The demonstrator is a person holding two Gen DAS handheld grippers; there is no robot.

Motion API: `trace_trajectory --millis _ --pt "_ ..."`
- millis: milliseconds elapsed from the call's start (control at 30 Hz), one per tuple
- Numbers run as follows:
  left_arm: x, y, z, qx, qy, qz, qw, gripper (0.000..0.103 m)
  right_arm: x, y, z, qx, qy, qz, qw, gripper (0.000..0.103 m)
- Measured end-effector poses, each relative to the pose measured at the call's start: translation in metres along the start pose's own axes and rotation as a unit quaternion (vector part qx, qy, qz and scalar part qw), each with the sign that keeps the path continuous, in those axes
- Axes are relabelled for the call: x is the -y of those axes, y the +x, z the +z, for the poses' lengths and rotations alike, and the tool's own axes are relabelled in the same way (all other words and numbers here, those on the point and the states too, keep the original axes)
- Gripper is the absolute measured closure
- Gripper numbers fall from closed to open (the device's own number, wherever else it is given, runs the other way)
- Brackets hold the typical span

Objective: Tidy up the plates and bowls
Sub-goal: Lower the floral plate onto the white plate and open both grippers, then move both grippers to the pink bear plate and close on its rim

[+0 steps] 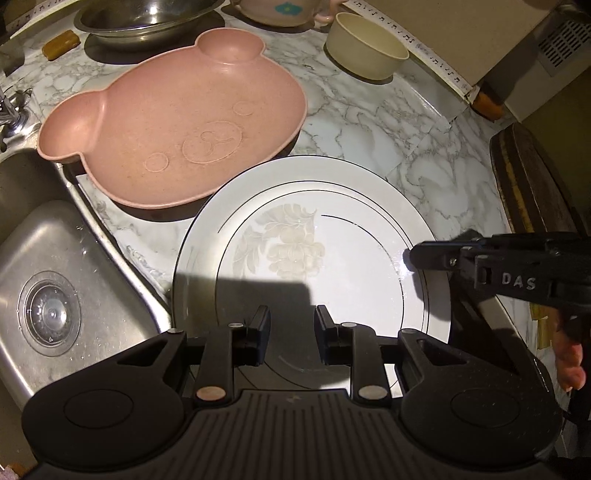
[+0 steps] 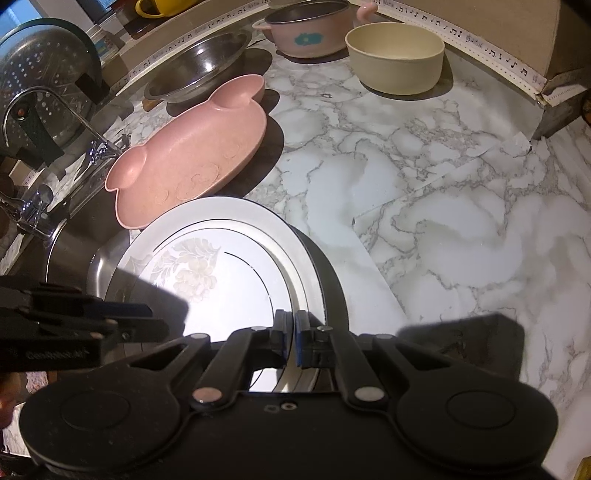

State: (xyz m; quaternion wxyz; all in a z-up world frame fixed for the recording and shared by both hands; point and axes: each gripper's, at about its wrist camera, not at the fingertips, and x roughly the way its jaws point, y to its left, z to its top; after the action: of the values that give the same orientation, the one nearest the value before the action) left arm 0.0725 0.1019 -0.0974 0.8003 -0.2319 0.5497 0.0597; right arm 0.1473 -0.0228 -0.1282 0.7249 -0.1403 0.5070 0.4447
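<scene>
A white plate with a pale floral centre (image 1: 332, 229) (image 2: 221, 258) hangs partly over the sink's edge and throws a dark shadow on the counter. My right gripper (image 2: 291, 332) is shut on its rim; in the left wrist view it reaches in from the right (image 1: 417, 254). My left gripper (image 1: 291, 332) hovers over the plate's near side, jaws a little apart with the plate's surface showing between them. A pink bear-shaped plate (image 1: 177, 129) (image 2: 192, 158) lies just behind the white one. A cream bowl (image 1: 369, 48) (image 2: 395, 59) stands at the back of the counter.
A steel sink (image 1: 55, 258) with a drain lies to the left, with a faucet (image 2: 37, 110) and a colander (image 2: 37, 66) behind. A steel bowl (image 2: 199, 66) and a pink handled pot (image 2: 306, 33) stand at the back. A wooden board (image 1: 528, 177) lies at the right. Marble counter (image 2: 461, 221) stretches right.
</scene>
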Motion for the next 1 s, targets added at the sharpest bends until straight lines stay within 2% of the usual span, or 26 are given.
trace_trajectory --millis 233,367,600,700,767,800,900,1000 --pt "0.0 -0.008 -0.001 0.016 0.003 -0.01 0.9998 0.078 -0.004 -0.017 0.004 0.014 -0.002 0.003 1.0 0.083" --pt "0.002 -0.019 -0.001 0.032 0.02 -0.015 0.9992 0.078 -0.017 -0.021 0.002 0.015 -0.018 -0.001 1.0 0.073" --pt "-0.006 -0.046 0.001 0.077 0.062 0.008 0.9951 0.077 -0.039 -0.032 0.001 0.032 -0.027 -0.013 0.999 0.066" --pt "-0.011 -0.056 0.001 0.097 0.076 0.019 0.9922 0.066 -0.047 -0.038 0.004 0.044 -0.029 -0.017 0.998 0.062" --pt "-0.015 -0.062 0.002 0.111 0.078 0.026 0.9904 0.037 -0.053 -0.04 0.006 0.052 -0.032 -0.017 0.998 0.056" --pt "-0.017 -0.065 0.003 0.122 0.078 0.029 0.9891 0.034 -0.057 -0.041 0.008 0.055 -0.034 -0.018 0.998 0.055" --pt "-0.022 -0.071 0.007 0.137 0.077 0.042 0.9867 0.033 -0.065 -0.041 0.014 0.06 -0.043 -0.019 0.997 0.051" --pt "-0.029 -0.072 0.014 0.144 0.061 0.057 0.9861 0.032 -0.071 -0.039 0.025 0.064 -0.059 -0.015 0.996 0.041"
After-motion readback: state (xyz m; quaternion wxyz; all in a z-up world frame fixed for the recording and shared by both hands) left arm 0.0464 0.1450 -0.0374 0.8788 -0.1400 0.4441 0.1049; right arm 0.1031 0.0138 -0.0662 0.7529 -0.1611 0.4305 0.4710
